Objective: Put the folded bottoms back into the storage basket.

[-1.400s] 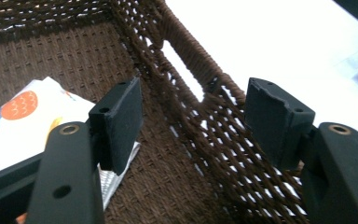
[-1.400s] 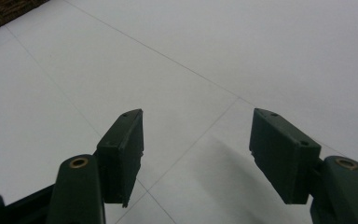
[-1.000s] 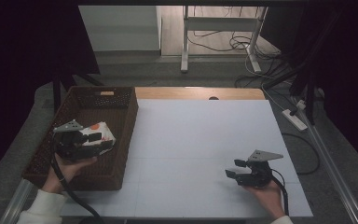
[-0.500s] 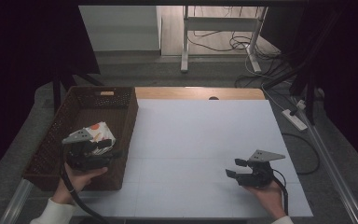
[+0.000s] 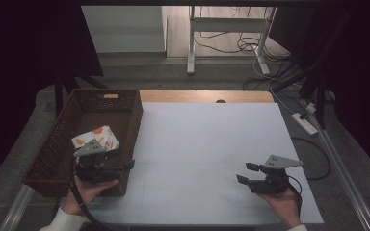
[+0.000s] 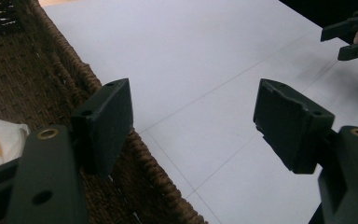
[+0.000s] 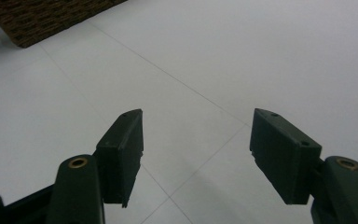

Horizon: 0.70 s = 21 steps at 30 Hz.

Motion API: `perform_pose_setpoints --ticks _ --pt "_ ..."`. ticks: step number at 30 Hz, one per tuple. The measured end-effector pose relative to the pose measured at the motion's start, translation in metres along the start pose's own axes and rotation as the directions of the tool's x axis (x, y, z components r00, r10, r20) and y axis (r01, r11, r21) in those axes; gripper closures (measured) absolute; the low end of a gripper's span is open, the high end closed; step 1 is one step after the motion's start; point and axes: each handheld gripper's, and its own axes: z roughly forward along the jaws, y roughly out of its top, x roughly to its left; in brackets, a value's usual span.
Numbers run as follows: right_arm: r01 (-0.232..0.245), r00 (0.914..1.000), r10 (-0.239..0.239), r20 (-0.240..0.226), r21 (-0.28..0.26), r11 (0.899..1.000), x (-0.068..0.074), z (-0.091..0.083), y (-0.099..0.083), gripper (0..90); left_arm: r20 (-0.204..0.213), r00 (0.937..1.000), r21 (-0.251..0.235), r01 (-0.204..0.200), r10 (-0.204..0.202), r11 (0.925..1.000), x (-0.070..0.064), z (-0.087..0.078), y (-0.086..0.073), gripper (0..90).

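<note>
Small white packet with orange fruit print: probably light and soft, a pouch or wrapped bundle more than a rigid box, judging by its rounded, slightly puffed outline. Likely to dent under a hard squeeze and perhaps slick on its wrapper. Best taken across the narrow middle of the body with a gentle pinch, not by a corner or an edge that could fold away.

Lies inside the woven brown basket, on its floor in the near half, closer to the right wall than to the left. In the left gripper view, shows as a pale corner at the far left edge, behind and outside the left-hand jaw, not between the pads.

Just beside it, over the basket's near right corner, the left gripper: jaws spread wide, nothing between them, aimed away across the basket's rim toward the white table. Packet and pads apart, no contact visible.

Well apart, near the table's front right, the right gripper: jaws likewise wide open and empty, held low over bare white surface, pointing left toward the basket.
</note>
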Motion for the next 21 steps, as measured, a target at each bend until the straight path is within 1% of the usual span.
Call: perform_pose_setpoints --ticks 7,14,21 --pt "0.008 1.0000 -0.008 -0.004 0.003 1.000 0.0006 0.0006 0.0002 34.5 0.001 1.0000 -0.003 -0.004 0.004 1.0000 -0.0014 -0.0003 -0.0004 27.4" --pt "0.016 0.9999 -0.016 -0.004 -0.005 1.000 0.0011 -0.0009 0.0006 34.4 0.001 1.0000 -0.005 -0.006 0.006 1.0000 -0.0017 -0.0005 -0.0002 27.3" --pt "0.017 0.9998 -0.017 -0.008 -0.007 1.000 0.0007 -0.0011 0.0001 34.2 -0.005 1.0000 -0.010 0.000 0.000 1.0000 -0.0014 -0.0013 0.0003 27.2"
